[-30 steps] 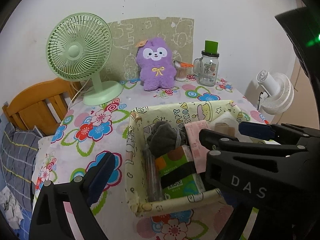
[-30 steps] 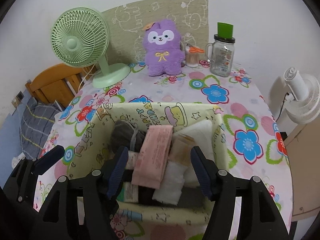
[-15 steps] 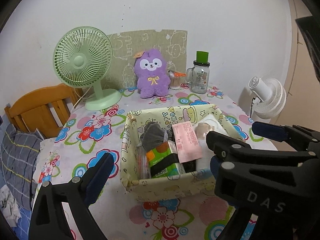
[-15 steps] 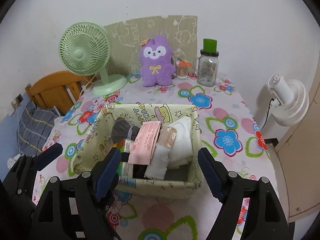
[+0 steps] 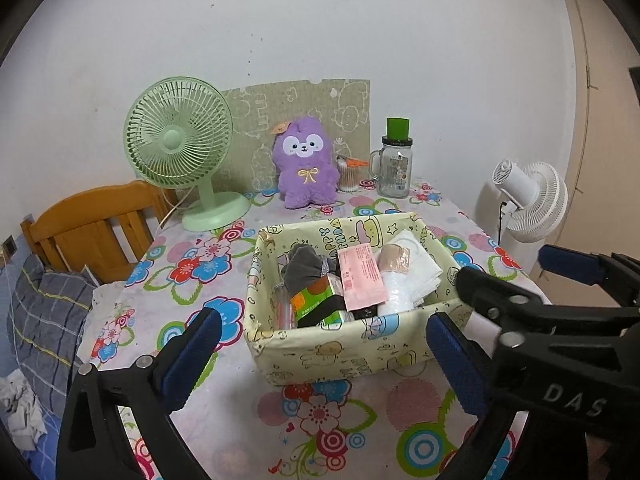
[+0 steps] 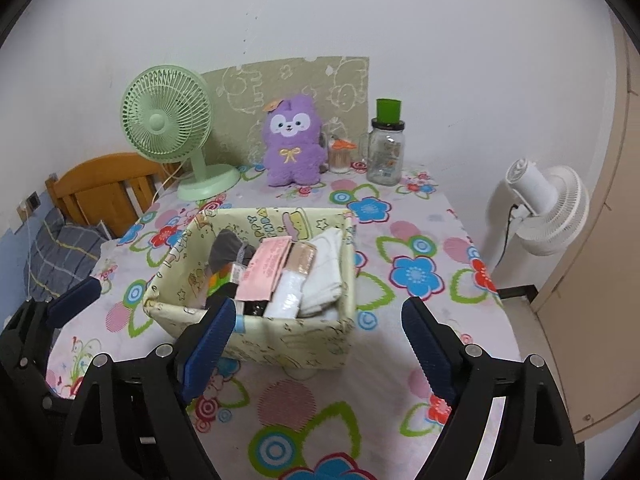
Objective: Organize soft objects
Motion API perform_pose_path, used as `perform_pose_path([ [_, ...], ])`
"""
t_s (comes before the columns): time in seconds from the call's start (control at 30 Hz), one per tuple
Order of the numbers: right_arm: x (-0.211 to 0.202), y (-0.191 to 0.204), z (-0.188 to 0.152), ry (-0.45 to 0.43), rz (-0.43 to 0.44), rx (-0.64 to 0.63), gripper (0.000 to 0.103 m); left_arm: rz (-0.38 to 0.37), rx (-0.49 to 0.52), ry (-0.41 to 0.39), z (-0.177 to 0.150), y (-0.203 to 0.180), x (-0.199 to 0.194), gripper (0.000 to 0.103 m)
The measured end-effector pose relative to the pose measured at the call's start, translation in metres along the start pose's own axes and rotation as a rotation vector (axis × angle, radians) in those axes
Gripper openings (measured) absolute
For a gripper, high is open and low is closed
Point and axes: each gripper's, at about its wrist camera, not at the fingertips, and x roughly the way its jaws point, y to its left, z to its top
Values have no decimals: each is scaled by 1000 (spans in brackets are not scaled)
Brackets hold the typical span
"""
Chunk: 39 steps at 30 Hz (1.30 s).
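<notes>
Left claw [image 5: 320, 354]: empty, its jaws are opening wider; the box looks smaller than a second ago, so it has backed away.
Box [image 5: 352, 350]: middle of the frame, on the desk [image 5: 236, 404].
Soft things [image 5: 352, 280]: packed inside the box, so the tidying looks about done.
Right claw [image 6: 314, 350]: empty, its jaws are opening, also farther back.
Hard to see: packs low in the box are hidden; words on the pink pack [image 6: 266, 270] are too small.

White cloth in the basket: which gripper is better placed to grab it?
Right, probably. The white cloth lies at the right end of the basket, centred ahead of the right gripper; the left gripper faces the other end. Both are opening, empty.
</notes>
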Motion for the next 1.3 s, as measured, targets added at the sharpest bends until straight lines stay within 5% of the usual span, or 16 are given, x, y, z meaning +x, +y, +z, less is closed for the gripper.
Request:
perform_pose_path([
  [1.3,-85,-35,-29,-193,-29,76,96,49,-114,-109,-17,35,-74,103],
])
